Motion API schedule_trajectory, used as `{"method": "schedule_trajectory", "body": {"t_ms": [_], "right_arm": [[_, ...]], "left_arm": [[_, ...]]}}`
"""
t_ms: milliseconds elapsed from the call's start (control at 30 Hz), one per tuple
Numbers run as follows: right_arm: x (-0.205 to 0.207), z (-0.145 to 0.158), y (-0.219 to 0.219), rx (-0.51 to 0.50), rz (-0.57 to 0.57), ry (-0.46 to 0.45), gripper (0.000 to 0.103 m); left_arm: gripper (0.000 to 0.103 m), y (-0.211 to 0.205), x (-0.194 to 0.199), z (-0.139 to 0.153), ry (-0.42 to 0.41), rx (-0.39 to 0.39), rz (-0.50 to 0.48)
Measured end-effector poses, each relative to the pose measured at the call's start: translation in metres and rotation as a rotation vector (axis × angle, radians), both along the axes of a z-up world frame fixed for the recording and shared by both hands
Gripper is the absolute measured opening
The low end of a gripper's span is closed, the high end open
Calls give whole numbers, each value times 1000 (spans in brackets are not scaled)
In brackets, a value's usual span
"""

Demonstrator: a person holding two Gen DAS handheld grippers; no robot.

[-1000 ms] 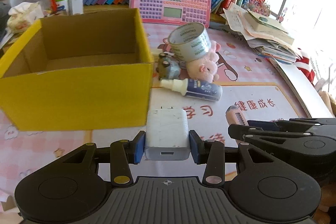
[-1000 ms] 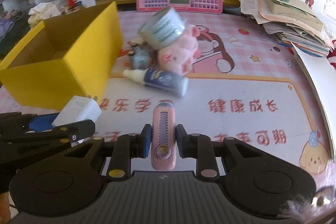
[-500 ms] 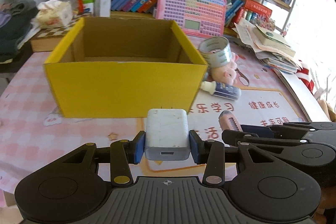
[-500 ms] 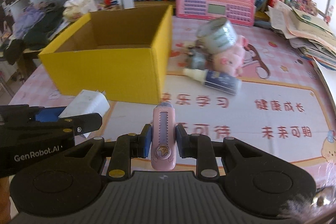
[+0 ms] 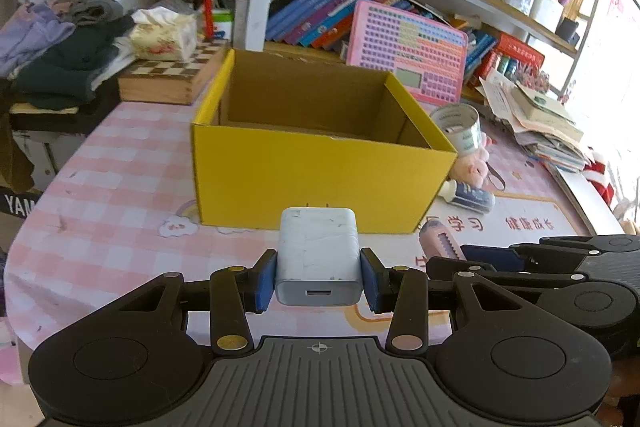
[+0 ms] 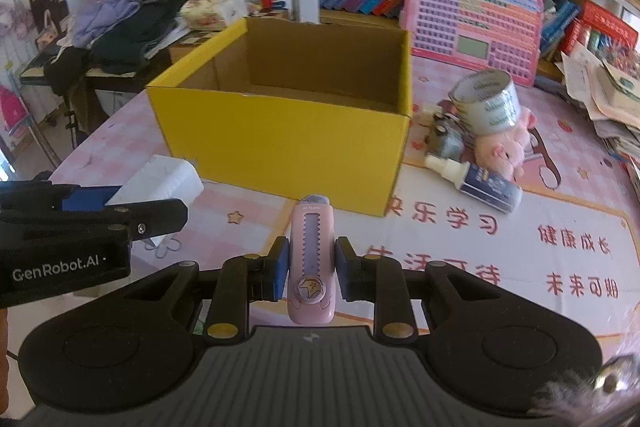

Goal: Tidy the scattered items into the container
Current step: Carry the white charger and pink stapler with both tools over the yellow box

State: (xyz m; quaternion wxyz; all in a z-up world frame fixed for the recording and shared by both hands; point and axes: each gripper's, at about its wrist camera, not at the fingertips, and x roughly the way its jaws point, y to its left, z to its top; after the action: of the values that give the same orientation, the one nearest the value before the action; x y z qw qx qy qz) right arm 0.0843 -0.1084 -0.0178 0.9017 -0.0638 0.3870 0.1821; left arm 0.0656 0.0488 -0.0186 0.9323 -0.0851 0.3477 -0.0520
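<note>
So far nothing sits in the box: two items are gripped, four wait on the table.

Inside, the yellow cardboard box (image 5: 320,179) shows only bare brown walls and floor as far as both views reach, so the tidying looks barely begun. Left gripper (image 5: 319,277) pinches a white charger (image 5: 318,255) by its sides, and right gripper (image 6: 309,269) pinches a pink utility knife (image 6: 310,259); both hang in front of the box's near wall, not yet over the opening. Beside the box's right wall lie a tape roll (image 6: 486,101) resting on a pink plush pig (image 6: 504,147), a small grey gadget (image 6: 444,137) and a glue bottle (image 6: 476,179).
</note>
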Motion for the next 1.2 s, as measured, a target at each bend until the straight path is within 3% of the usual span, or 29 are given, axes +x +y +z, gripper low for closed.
{"method": "schedule_trajectory", "body": {"t_ms": [567, 1200], "right_arm": [[-2, 21, 30, -25, 95, -113, 23], [45, 56, 11, -26, 135, -153, 23]], "left_arm": [[42, 18, -13, 22, -104, 29, 22], [42, 3, 30, 56, -199, 41, -36]]}}
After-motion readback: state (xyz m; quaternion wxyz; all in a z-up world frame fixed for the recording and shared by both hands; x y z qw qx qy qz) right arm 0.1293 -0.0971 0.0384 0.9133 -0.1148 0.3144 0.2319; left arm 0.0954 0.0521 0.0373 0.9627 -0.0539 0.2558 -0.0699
